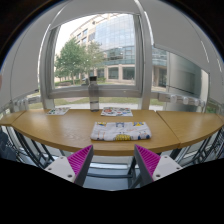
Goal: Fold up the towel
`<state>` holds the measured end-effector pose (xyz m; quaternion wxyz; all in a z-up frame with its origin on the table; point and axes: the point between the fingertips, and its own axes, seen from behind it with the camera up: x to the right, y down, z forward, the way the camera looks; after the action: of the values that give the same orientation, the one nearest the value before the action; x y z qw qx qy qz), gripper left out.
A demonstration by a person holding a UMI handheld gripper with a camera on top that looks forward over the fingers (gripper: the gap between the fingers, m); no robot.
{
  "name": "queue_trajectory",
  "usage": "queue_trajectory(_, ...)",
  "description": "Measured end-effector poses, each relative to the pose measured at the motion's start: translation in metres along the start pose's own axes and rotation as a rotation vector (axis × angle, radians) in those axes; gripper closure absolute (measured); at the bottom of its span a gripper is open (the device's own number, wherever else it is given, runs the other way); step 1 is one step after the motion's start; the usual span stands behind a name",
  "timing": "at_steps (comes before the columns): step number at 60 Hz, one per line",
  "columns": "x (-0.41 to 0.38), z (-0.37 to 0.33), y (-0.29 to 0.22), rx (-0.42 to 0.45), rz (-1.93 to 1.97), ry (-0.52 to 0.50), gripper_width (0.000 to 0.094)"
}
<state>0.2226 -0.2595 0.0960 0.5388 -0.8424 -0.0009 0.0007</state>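
Note:
A white towel with a coloured pattern lies flat on the wooden table, near the table's front edge and just ahead of my fingers. My gripper is held back from the table, below its front edge, with nothing between the magenta pads. The fingers stand wide apart and open.
A dark bottle stands at the back of the table by the window. Papers lie behind the towel, and more at the far left. Chairs stand under the table's front edge at left and right.

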Motion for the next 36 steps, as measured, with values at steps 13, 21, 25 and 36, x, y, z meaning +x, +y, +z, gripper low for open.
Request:
queue_trajectory(13,-0.043,0.074,0.006,-0.041,-0.044,-0.057,0.0111)
queue_trajectory(21,-0.068,0.136,-0.002,-0.064,-0.044,-0.068,0.0151)
queue_trajectory(25,-0.079,0.167,-0.010,-0.064,-0.044,-0.059,0.0182)
queue_trajectory(36,-0.083,0.231,-0.009,-0.117,-0.043,0.017,0.0330)
